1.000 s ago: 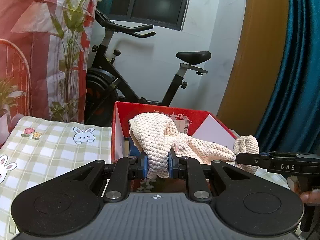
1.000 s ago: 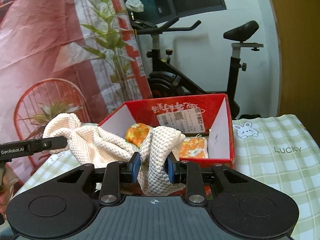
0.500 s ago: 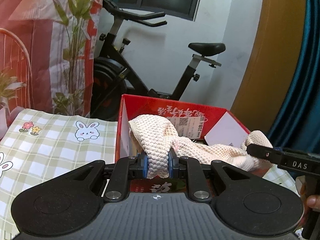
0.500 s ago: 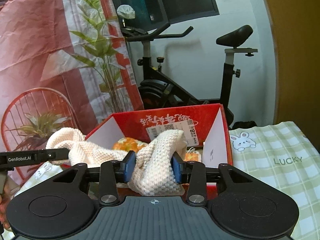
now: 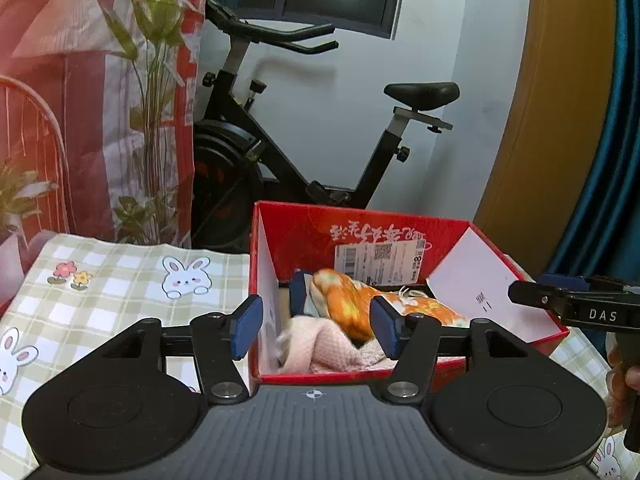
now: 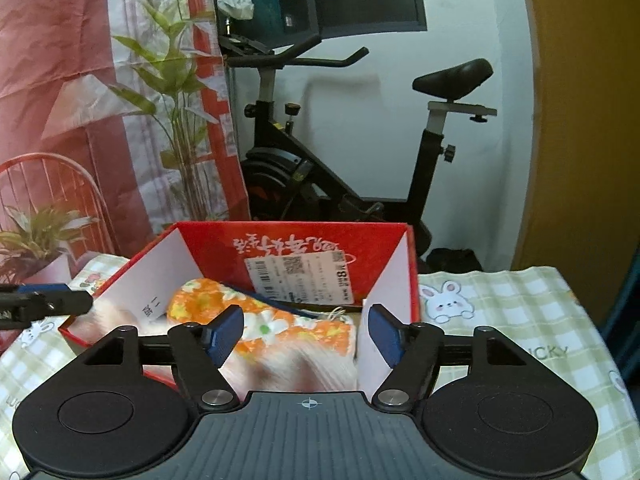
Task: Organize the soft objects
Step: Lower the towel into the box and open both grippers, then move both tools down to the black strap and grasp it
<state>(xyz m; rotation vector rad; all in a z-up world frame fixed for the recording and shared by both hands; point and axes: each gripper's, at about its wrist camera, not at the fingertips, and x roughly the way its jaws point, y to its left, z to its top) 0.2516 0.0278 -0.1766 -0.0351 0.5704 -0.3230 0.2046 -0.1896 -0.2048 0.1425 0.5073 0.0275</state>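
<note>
The red box (image 5: 400,236) is open on top, but the cream towel (image 5: 332,350) and orange cloth (image 5: 360,300) fill its floor; the worktop (image 5: 120,280) left of it lies bare.

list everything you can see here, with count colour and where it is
box: 1, red outside, white inner walls, on the table
knitted cloth: 1, cream-pink, inside the box at its near end, blurred
floral cloth: 1, orange with white flowers, in the box behind the knitted cloth
tablecloth: 1, green-and-white check with bunnies, under the box
exercise bike: 1, black, behind the table
plant: 1, green, left of the bike
left gripper: 1, black with blue pads, jaws just opened, nothing between them
right gripper: 1, black with blue pads, jaws just opened, above the knitted cloth
</note>
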